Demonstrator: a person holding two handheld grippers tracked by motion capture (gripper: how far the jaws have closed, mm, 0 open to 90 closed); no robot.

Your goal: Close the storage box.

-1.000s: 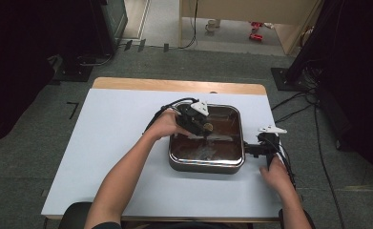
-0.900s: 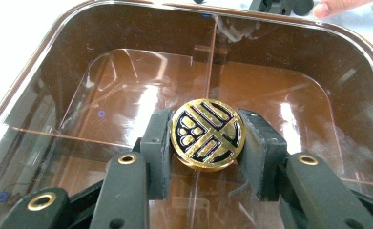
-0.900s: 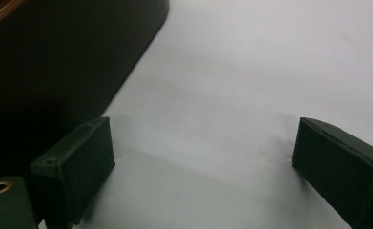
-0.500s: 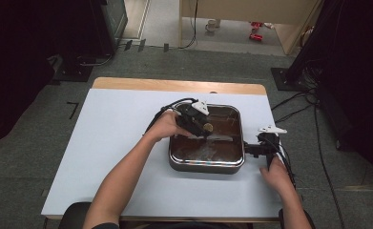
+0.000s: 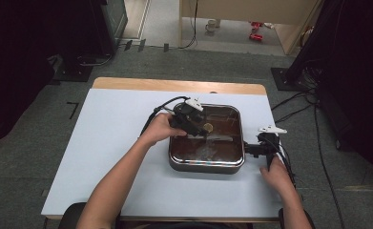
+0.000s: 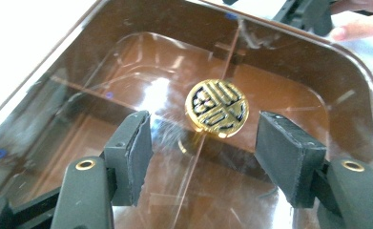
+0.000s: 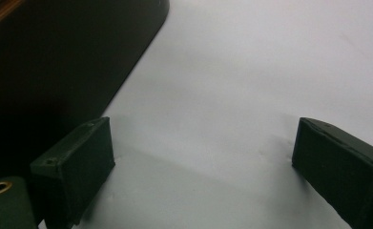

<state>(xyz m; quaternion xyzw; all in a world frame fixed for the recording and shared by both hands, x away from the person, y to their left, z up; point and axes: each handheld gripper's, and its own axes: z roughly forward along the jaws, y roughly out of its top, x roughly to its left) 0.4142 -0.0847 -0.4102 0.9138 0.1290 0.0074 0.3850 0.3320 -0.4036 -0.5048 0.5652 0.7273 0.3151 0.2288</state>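
Observation:
A square brown box (image 5: 206,166) with a clear brown lid (image 6: 289,67) stands on the white table (image 5: 112,143). A round gold knob (image 6: 216,108) with a black pattern sits at the middle of the lid, also in the high view (image 5: 208,127). My left gripper (image 6: 203,143) is open over the lid, its jaws standing either side of the knob and a little short of it, not touching. In the high view it (image 5: 199,128) reaches in from the box's left. My right gripper (image 7: 203,152) is open and empty over the table, beside the box's right wall (image 7: 55,62), seen from above (image 5: 249,150).
Dividers show through the lid inside the box. The table's wooden far edge (image 5: 174,86) lies behind the box. Cables (image 5: 294,112) run over the floor to the right. Bare table (image 7: 251,71) stretches beyond my right gripper.

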